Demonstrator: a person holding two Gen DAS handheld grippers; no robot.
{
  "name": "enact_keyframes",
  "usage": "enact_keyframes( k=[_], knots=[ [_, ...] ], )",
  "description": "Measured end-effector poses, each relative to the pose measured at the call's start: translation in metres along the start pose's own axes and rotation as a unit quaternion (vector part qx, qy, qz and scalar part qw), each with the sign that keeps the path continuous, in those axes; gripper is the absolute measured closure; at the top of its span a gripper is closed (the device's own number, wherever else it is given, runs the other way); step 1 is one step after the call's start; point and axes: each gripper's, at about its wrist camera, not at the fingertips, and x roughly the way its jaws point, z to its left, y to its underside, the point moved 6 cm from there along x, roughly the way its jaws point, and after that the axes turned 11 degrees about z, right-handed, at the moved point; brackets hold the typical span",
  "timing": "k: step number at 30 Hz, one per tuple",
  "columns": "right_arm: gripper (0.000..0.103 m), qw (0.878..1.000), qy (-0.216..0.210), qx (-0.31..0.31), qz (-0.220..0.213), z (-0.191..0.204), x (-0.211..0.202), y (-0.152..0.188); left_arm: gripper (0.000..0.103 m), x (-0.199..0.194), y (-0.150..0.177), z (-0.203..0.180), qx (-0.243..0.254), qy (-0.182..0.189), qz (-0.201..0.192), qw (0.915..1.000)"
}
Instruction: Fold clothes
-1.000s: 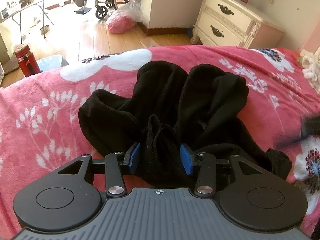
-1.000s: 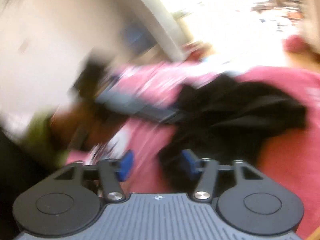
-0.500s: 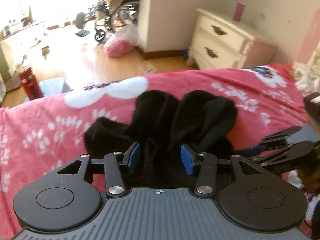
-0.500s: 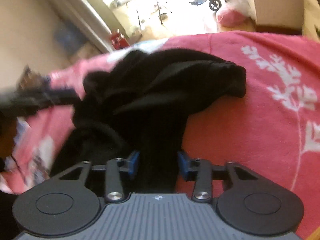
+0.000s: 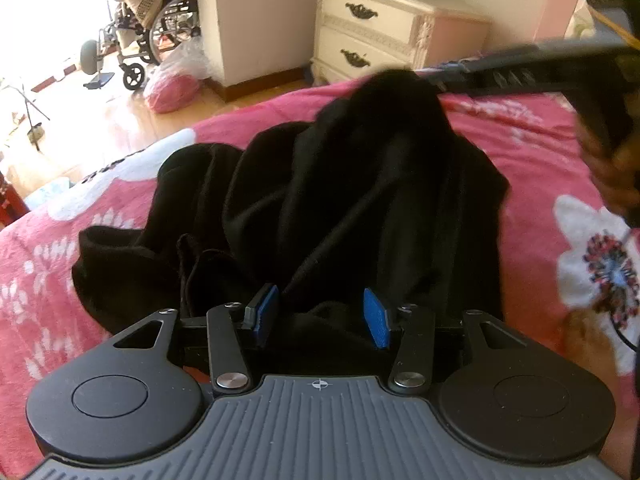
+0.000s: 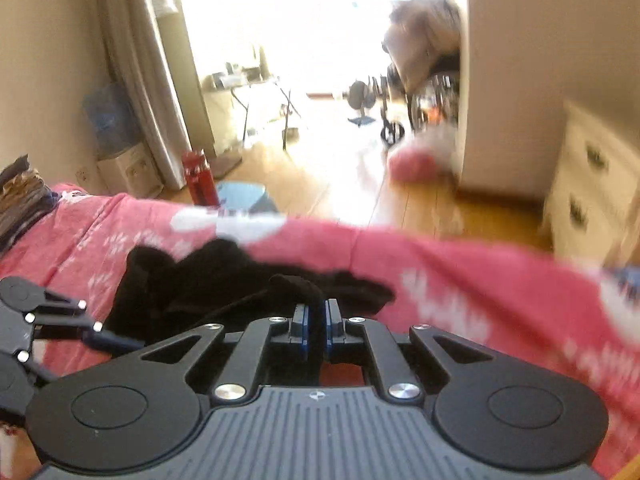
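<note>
While the bed [image 5: 540,152] carries a bunched black garment [image 5: 360,200], no fold is made yet. Right gripper [image 6: 316,332] jaws have just closed, pinching a raised edge of it. Left gripper [image 5: 320,316] jaws stand half open around cloth; can't tell if they grip.

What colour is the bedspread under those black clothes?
The bedspread is pink-red with white flowers and leafy sprigs, clearest in the left wrist view.

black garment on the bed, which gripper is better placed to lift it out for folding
Right. The right gripper has just closed on a fold of the black garment, raising it; the left gripper straddles cloth with gaps beside its pads.
</note>
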Motion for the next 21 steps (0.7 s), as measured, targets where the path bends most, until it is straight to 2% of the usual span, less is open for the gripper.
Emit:
enact_keyframes(
  k=[4,9,12,15,18,21],
  knots=[
    [0.096,0.998,0.034,-0.037,-0.042,-0.001,-0.007,-0.028,0.056,-0.003,-0.004,-0.007,0.009,0.012,-0.002,0.9999],
    [0.096,0.994,0.065,-0.055,-0.074,-0.016,0.0,-0.062,0.056,0.005,0.0,-0.021,0.019,0.047,0.024,0.9984],
    [0.095,0.996,0.052,-0.043,-0.063,-0.028,0.022,-0.071,0.056,0.009,0.008,-0.031,0.026,0.06,0.037,0.9972],
    [0.092,1.0,0.002,0.021,-0.003,-0.052,0.06,-0.062,0.056,0.008,0.008,-0.032,0.028,0.06,0.036,0.9972],
    [0.078,0.991,-0.033,0.117,0.055,-0.083,0.091,-0.042,0.056,0.002,0.005,-0.027,0.018,0.055,0.026,0.998],
    [0.056,0.976,-0.066,0.205,0.04,-0.112,0.08,-0.022,0.056,-0.004,0.0,-0.015,0.004,0.045,0.013,0.9989]
  ],
)
